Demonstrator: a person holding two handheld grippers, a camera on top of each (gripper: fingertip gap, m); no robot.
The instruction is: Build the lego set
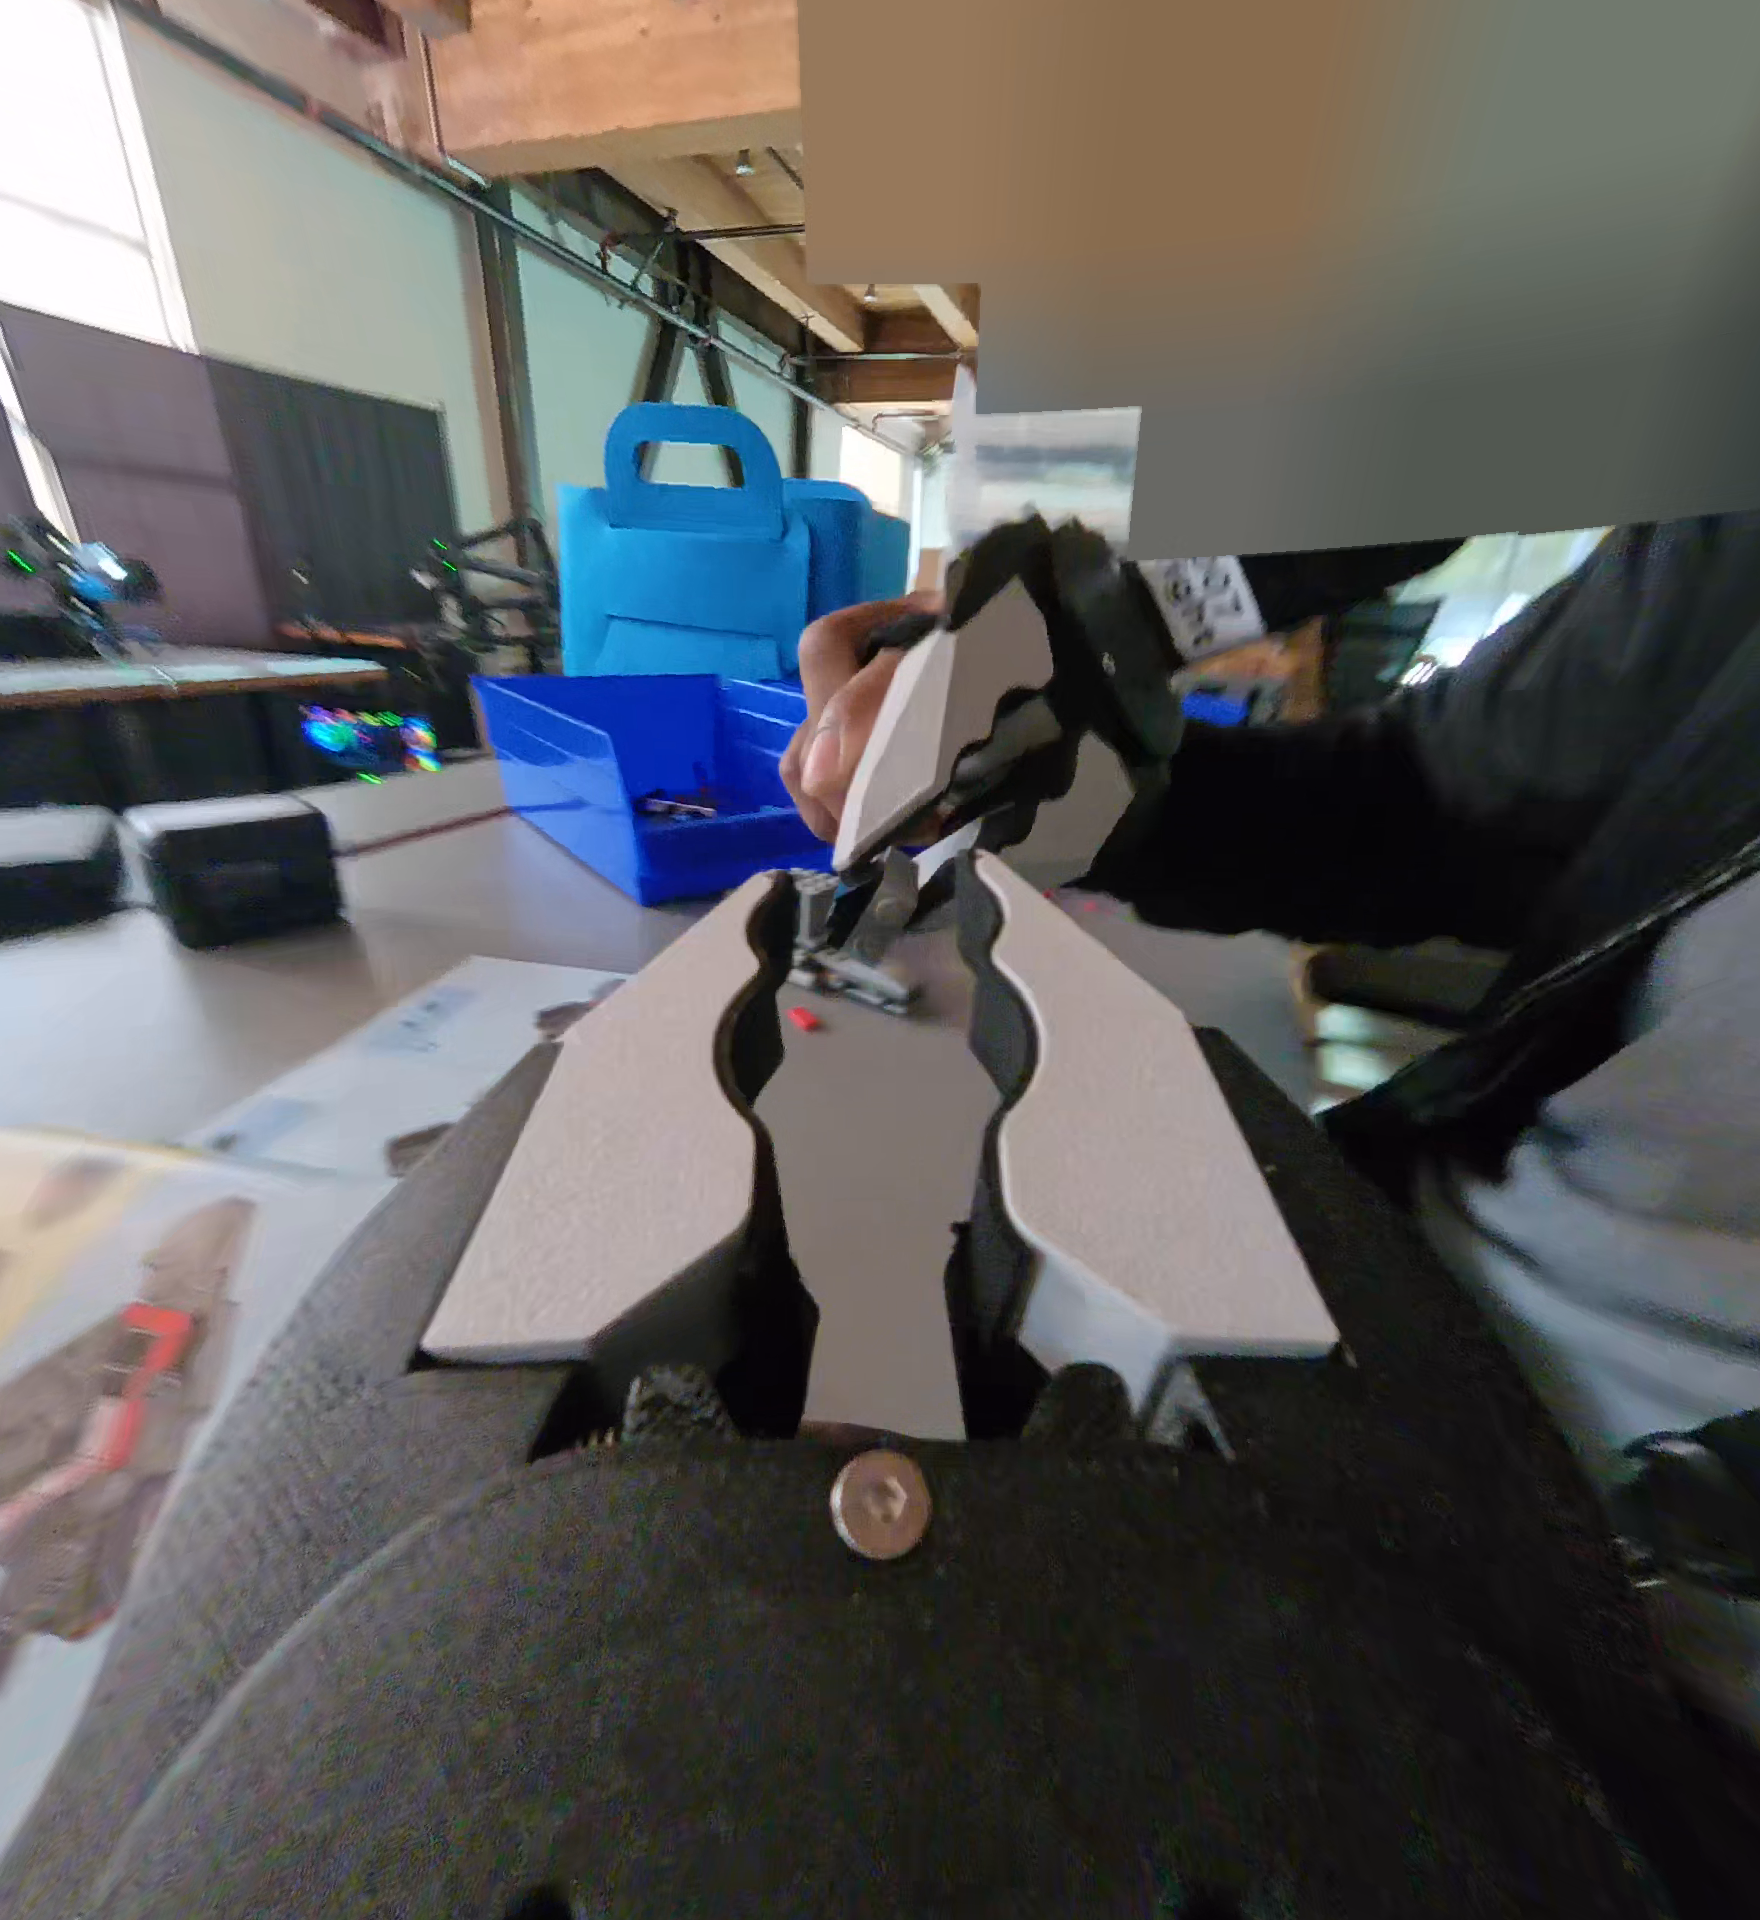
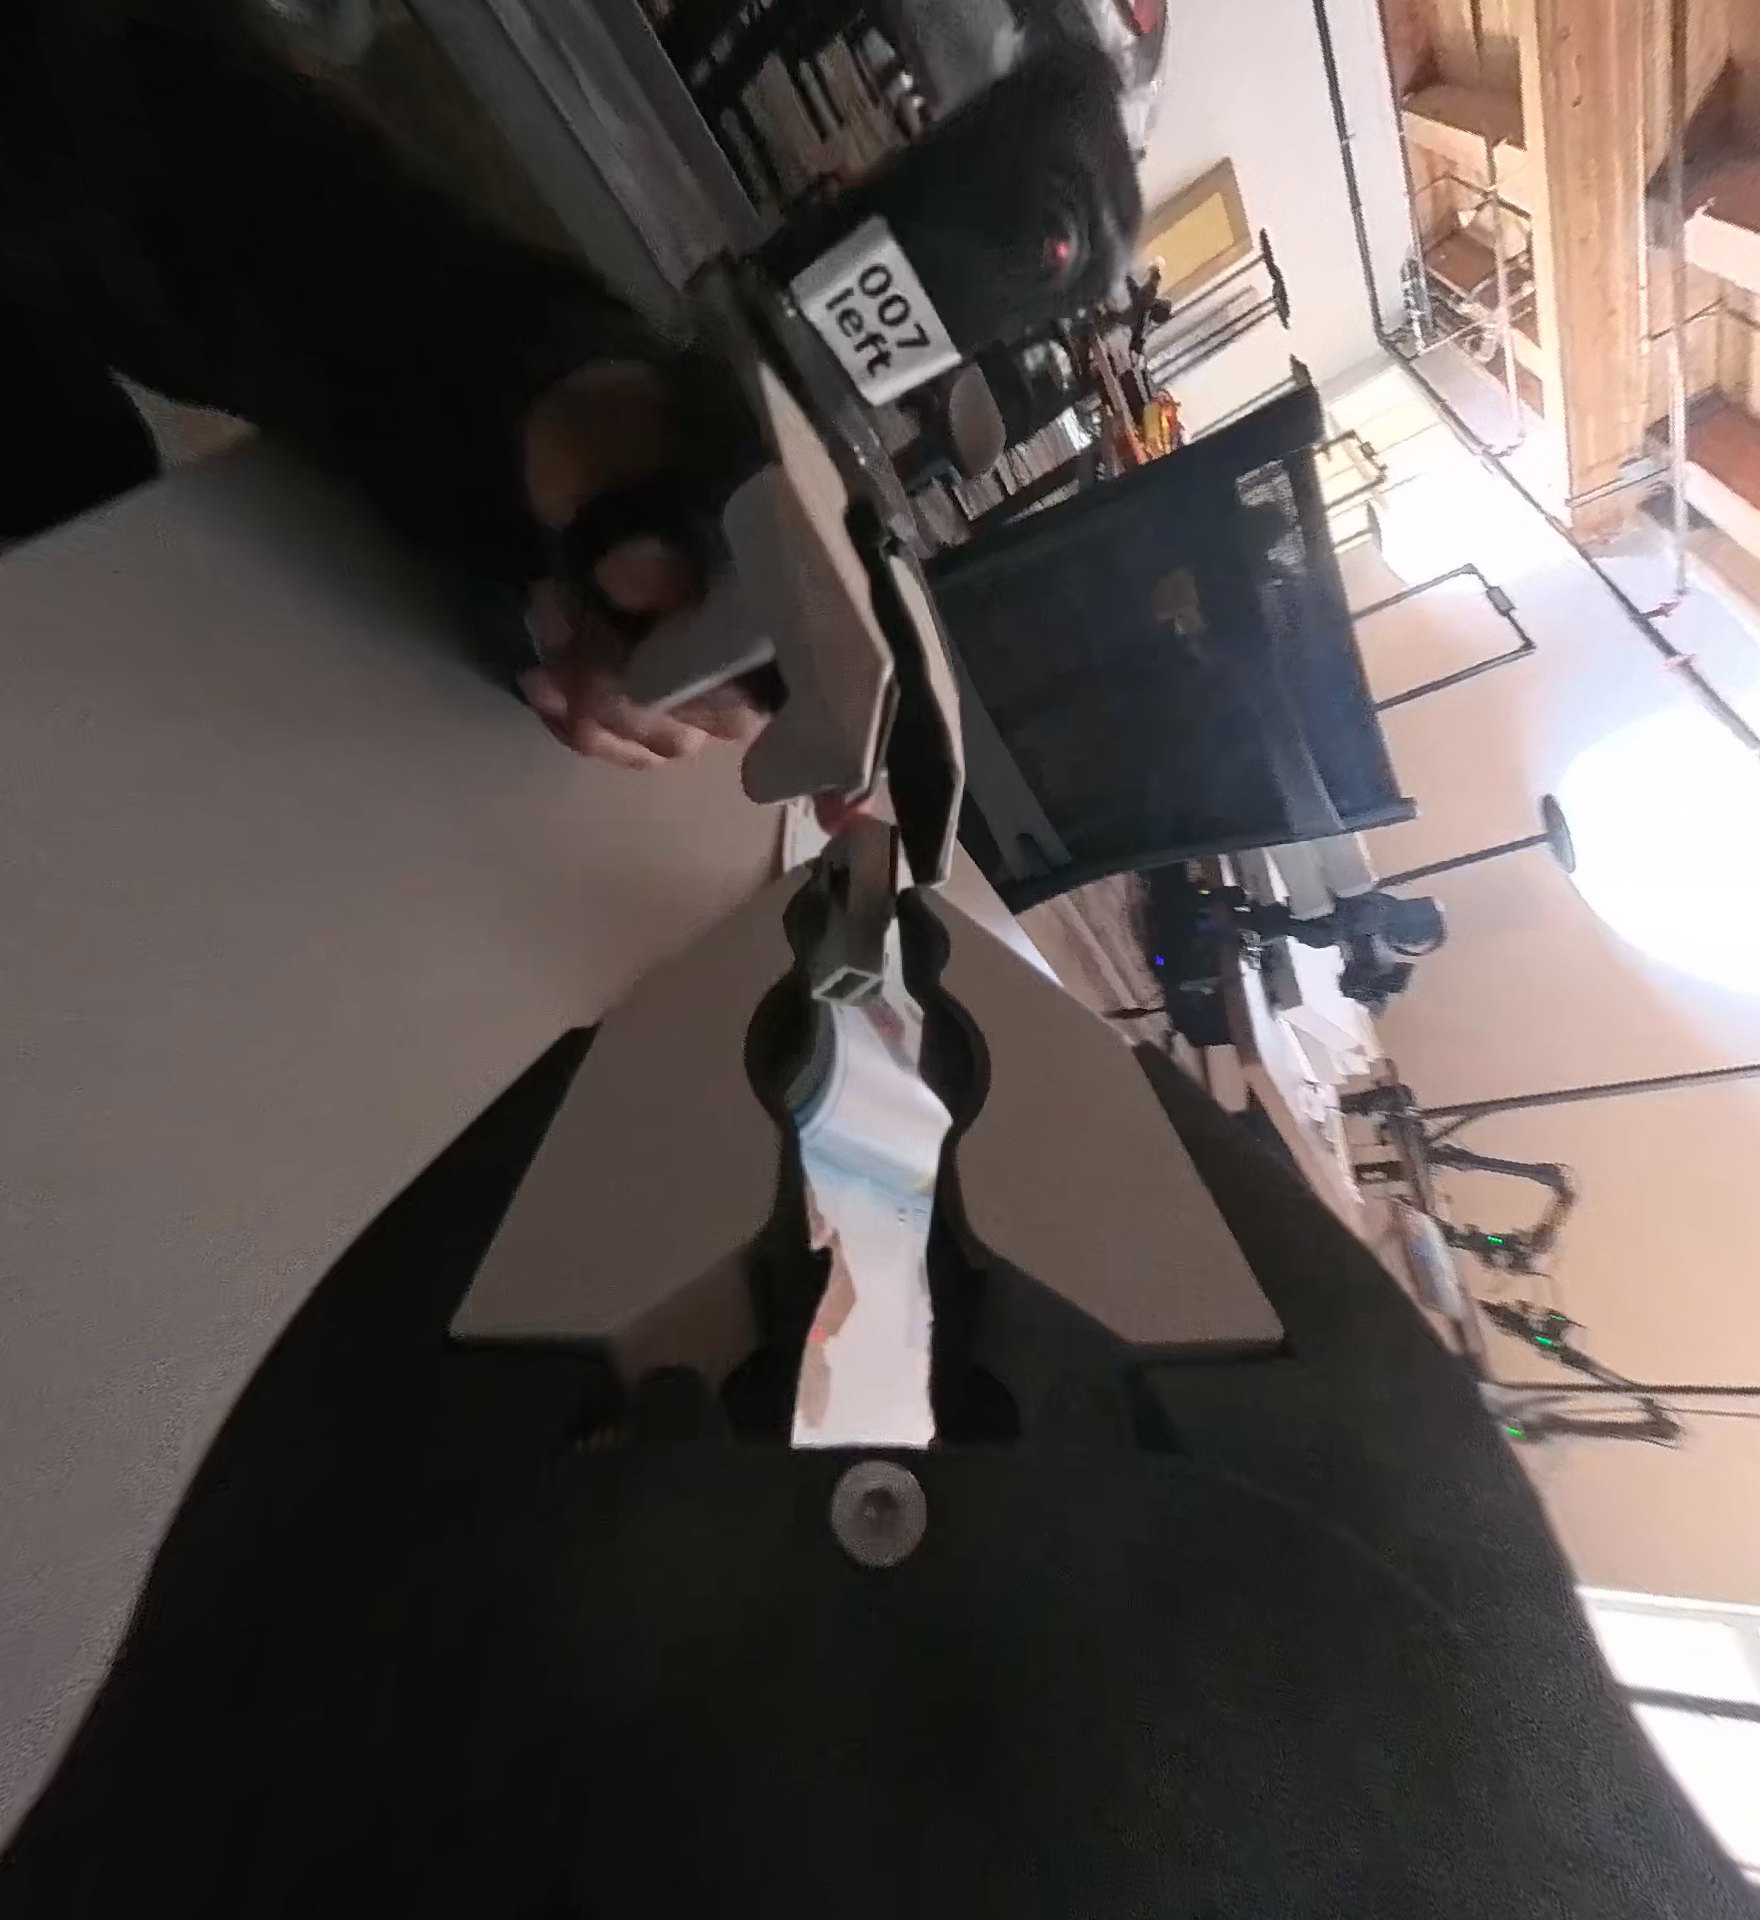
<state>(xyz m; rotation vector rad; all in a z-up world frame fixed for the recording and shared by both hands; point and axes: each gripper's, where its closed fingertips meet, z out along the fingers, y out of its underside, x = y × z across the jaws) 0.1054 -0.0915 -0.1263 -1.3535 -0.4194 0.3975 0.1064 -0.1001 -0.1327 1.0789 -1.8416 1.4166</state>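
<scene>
A small grey lego assembly sits on the table just beyond my left gripper, whose jaws stand apart on either side of it. My right gripper comes down from the upper right, shut on a dark grey lego piece that it holds against the assembly. In the right wrist view the right gripper pinches that dark grey piece at its tips, and the left gripper shows just beyond, held by a hand. A tiny red piece lies loose on the table between the left fingers.
Instruction booklets lie open at the left on the grey table. A blue parts bin stands behind the assembly, with a blue carrier behind it. Black boxes sit at the far left. A black mesh chair stands beyond the table. My left and right fingertips are right by each other.
</scene>
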